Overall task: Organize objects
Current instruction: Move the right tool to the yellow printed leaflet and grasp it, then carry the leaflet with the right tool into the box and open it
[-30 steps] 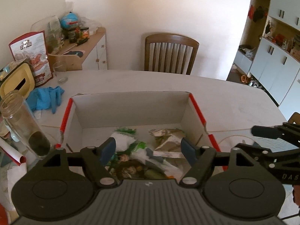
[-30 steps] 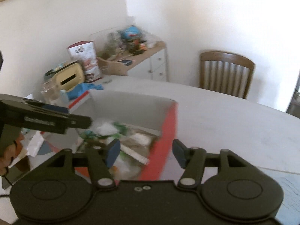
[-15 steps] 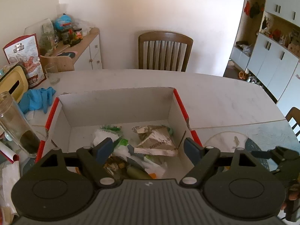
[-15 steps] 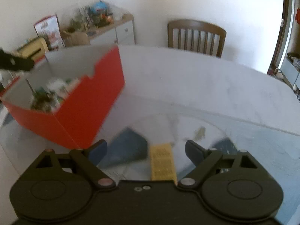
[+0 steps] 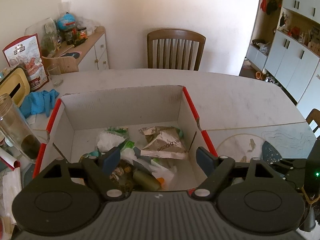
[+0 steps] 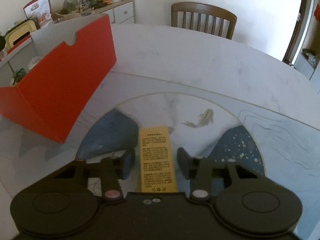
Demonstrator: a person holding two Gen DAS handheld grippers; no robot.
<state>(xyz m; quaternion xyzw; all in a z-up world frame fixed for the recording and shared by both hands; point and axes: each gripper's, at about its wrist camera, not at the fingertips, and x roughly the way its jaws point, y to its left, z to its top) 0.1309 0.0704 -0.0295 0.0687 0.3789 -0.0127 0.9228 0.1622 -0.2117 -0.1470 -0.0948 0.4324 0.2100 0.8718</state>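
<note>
The one yellow packet (image 6: 158, 160) lies flat on the table's printed mat (image 6: 244, 146), at about four o'clock from the single red box (image 6: 60, 84). The right gripper (image 6: 155, 165) straddles it, and its jaws have just been closing; a sliver of gap shows on each side, so nothing is pinched yet. To do this well, I'd keep the packet centred, close squarely on its long edges, then lift cleanly over the box wall. The left gripper (image 5: 158, 157) hangs spread and empty above the box's litter. One wooden chair (image 6: 204, 20) stands at twelve o'clock.
</note>
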